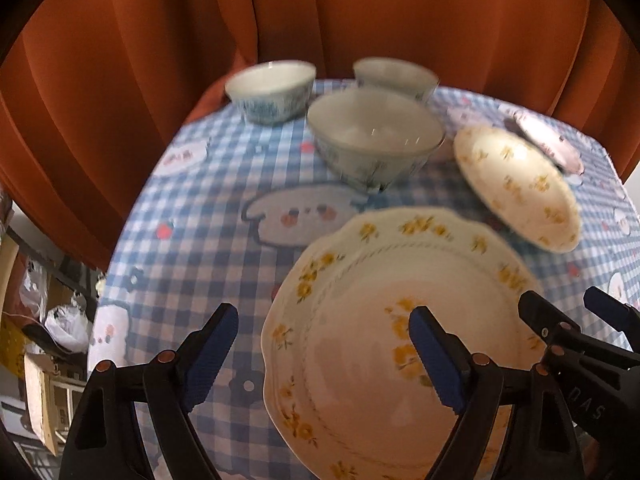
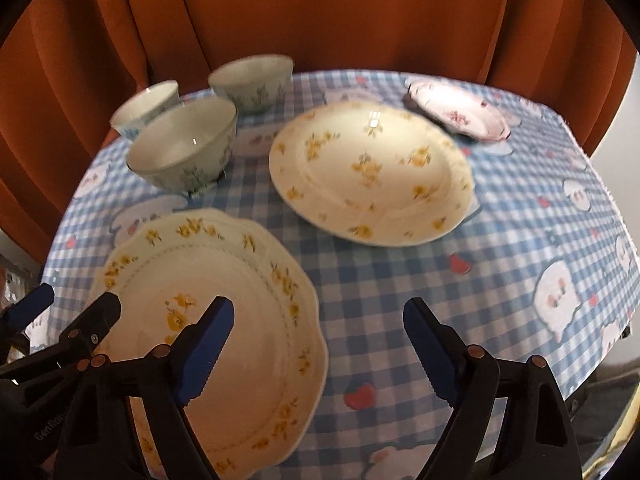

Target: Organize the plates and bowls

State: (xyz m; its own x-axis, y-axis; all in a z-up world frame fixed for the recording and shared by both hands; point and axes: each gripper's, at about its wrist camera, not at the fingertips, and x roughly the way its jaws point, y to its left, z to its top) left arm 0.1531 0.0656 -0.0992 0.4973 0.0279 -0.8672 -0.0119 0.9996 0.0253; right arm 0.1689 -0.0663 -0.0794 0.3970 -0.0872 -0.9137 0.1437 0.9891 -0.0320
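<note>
Nothing is stacked yet; both grippers hang above the near side of the desk [image 2: 384,280], so the step in hand looks like the approach to a first pick.

At the far left stand three bowls, close together but not nested: a left bowl [image 1: 270,90], a front bowl [image 1: 374,138] nearest the cameras, and a back bowl [image 1: 394,76] behind it. All sit upright on the checked cloth, in front of an orange curtain [image 1: 320,8].

Nearer the cameras, the left gripper [image 1: 324,356] has its jaws wide and empty. Its left finger is over bare cloth and its right finger over the scalloped plate [image 1: 360,360], so the plate's left rim lies between them. No pad touches the plate as far as the blurred left wrist view shows.

The right gripper [image 2: 318,348] is just beside it, jaws likewise wide and holding nothing. Its left finger hangs over the same scalloped plate and its right finger over cloth, so it straddles that plate's right rim.

Further right and back lies a round plate [image 2: 370,172] with yellow flowers, apart from the scalloped one. At the far right a small pink plate [image 2: 458,110] sits near the desk edge, seemingly raised a little on something dark beneath; what that is cannot be told.

The next move probably calls for a grip on the scalloped plate's rim. A flat plate gives little to pinch, so a pad would have to get under the lip. The plate could then go onto or under the round one, and the bowls be nested afterwards.
</note>
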